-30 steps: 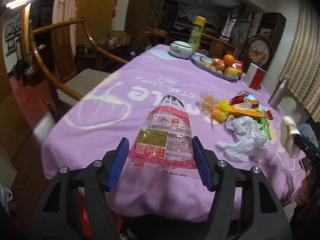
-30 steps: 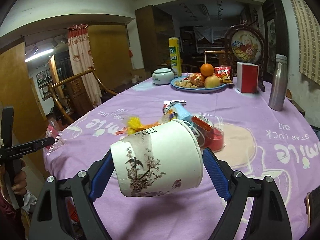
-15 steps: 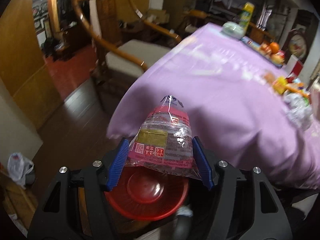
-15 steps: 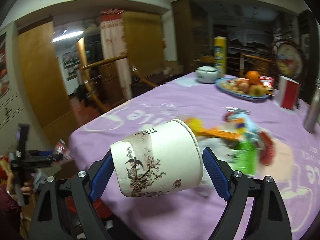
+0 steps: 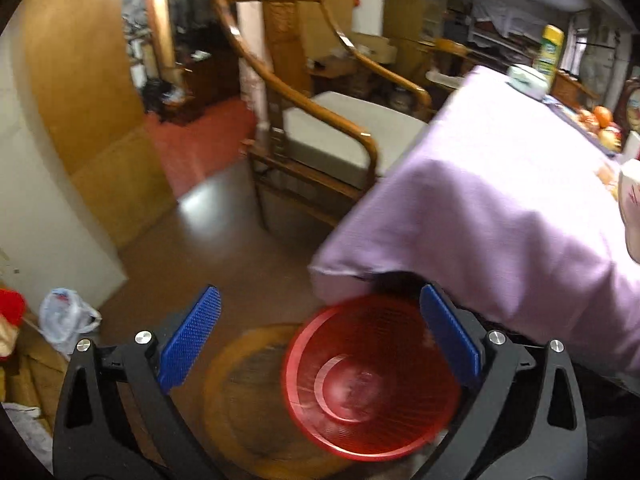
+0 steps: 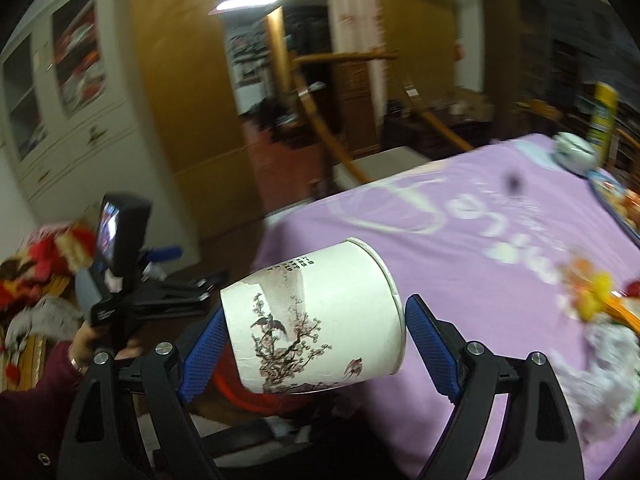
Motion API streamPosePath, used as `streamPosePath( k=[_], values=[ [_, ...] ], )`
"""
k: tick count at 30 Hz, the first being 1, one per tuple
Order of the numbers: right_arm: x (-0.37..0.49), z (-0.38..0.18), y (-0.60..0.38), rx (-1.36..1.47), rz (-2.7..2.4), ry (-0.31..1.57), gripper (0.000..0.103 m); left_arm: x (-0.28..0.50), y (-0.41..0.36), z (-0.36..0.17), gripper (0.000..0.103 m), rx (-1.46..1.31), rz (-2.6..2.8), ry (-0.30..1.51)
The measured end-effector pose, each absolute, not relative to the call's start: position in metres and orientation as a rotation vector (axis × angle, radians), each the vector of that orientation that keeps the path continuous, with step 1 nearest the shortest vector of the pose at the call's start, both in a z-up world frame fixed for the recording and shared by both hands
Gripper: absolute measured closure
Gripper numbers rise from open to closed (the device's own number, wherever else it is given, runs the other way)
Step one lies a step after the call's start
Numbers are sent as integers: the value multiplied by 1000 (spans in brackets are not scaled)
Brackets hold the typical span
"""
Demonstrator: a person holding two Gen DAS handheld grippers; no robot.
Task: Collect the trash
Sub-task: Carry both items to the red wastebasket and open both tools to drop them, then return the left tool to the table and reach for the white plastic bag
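Note:
My left gripper [image 5: 320, 336] is open and empty above a red plastic bin [image 5: 370, 378] that stands on the floor by the table corner. The pink snack wrapper is out of sight. My right gripper [image 6: 312, 340] is shut on a white paper cup [image 6: 316, 320] with a plum-blossom print, held on its side over the table edge. The left gripper [image 6: 132, 292] shows at the left of the right wrist view, and a bit of the red bin [image 6: 244, 400] shows under the cup. More trash [image 6: 596, 300] lies on the purple tablecloth [image 6: 460, 248] at the right.
A wooden armchair [image 5: 320, 120] stands by the table's left side. A white plastic bag [image 5: 64, 316] lies on the floor at the left. A bowl [image 6: 574, 154], a yellow can [image 6: 604, 112] and a fruit plate [image 5: 596, 124] stand at the table's far end.
The left gripper opened and the pink wrapper left it, over the red bin. Both grippers swung left, from the table toward the floor; the right still holds the cup.

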State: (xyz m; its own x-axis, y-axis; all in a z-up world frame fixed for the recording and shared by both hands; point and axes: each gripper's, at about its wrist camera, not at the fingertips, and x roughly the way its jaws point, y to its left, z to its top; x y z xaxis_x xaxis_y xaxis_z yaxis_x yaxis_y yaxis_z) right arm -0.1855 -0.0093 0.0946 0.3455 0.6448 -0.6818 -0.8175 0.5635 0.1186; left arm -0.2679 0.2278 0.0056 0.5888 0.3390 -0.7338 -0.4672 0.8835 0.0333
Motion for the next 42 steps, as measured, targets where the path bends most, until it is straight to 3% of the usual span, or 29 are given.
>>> streamPosePath(
  k=[5,8,14,31,42],
  values=[
    [-201,82,46,-313,1083,808,17,-279,257,2,7,-195,577,805],
    [-200,75,70,-345,1076,819,10,-284,264,1,7,-217,599,805],
    [-181,68,63,-329,1025,822,10,-282,263,-3,7,-223,593,812],
    [-164,93,-64,-158,836,700,6,-251,175,32,7,-93,421,795],
    [-153,101,-208,16,605,606,6,-212,69,48,7,21,229,812]
  ],
)
